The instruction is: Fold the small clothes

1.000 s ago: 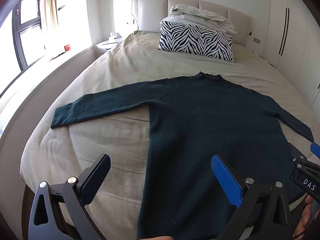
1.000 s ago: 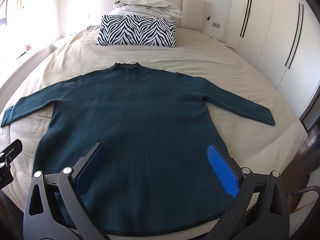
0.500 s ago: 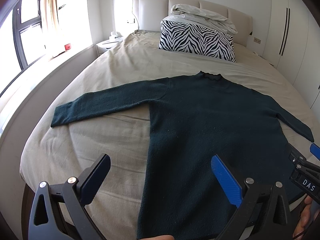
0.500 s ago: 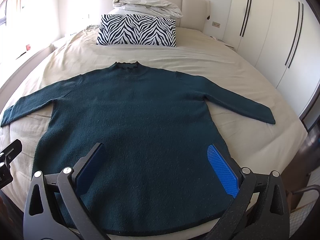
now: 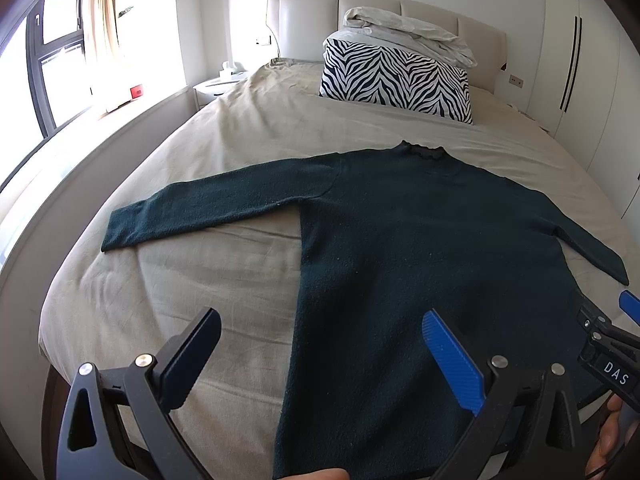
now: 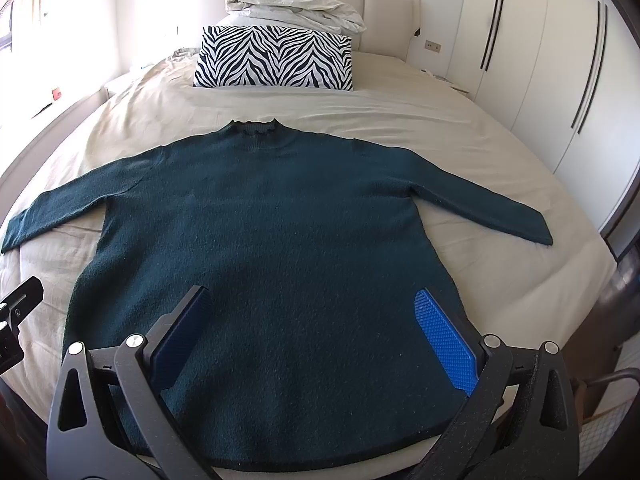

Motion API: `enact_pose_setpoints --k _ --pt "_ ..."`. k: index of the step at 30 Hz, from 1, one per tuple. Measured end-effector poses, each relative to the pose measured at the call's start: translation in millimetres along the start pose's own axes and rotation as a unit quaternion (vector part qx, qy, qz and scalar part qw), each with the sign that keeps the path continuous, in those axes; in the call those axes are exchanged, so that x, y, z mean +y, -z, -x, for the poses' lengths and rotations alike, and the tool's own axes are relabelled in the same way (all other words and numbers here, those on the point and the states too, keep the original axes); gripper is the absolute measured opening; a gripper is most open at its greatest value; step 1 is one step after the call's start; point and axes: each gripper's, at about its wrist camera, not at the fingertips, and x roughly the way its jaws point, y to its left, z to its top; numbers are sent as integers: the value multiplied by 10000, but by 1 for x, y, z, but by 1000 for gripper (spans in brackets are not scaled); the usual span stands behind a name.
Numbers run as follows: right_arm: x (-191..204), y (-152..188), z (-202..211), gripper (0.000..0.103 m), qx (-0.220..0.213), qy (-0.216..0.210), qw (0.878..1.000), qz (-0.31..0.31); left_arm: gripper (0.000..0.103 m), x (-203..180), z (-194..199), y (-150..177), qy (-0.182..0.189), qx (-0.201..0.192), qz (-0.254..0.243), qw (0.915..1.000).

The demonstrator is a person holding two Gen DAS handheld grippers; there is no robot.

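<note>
One dark green sweater (image 6: 288,240) spread flat, front up, across the near half of one bed (image 6: 420,120), filling the middle of the right wrist frame, collar toward the top, hem along the bottom edge. Two sleeves stretched outward, one to the left edge of the frame, one toward the right, both lying on the beige sheet. One zebra-striped pillow (image 6: 276,58) at upper centre, with one crumpled pale duvet (image 6: 296,10) heaped on top of it, against the padded headboard (image 6: 384,12). White wardrobe doors (image 6: 552,64) with dark vertical handles at upper right. Left gripper (image 5: 320,354) at the bottom of the left wrist frame, jaws spread wide, nothing between them, above the left edge of the sweater body and the bare sheet beside it. Right gripper (image 6: 308,336) at the bottom of its own frame, likewise spread wide and empty, above the lower part of the sweater; whether touching the knit, cannot tell. One window (image 5: 52,60) with a curtain at upper left in the left wrist view, one small white nightstand (image 5: 218,86) just beside the bed below it
</note>
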Motion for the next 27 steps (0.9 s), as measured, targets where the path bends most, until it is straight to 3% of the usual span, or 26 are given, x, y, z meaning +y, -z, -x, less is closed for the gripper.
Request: enact_pose_setpoints --k 27 --pt "0 0 -8 103 66 -21 10000 -17 103 -1 -5 5 10 40 10 10000"
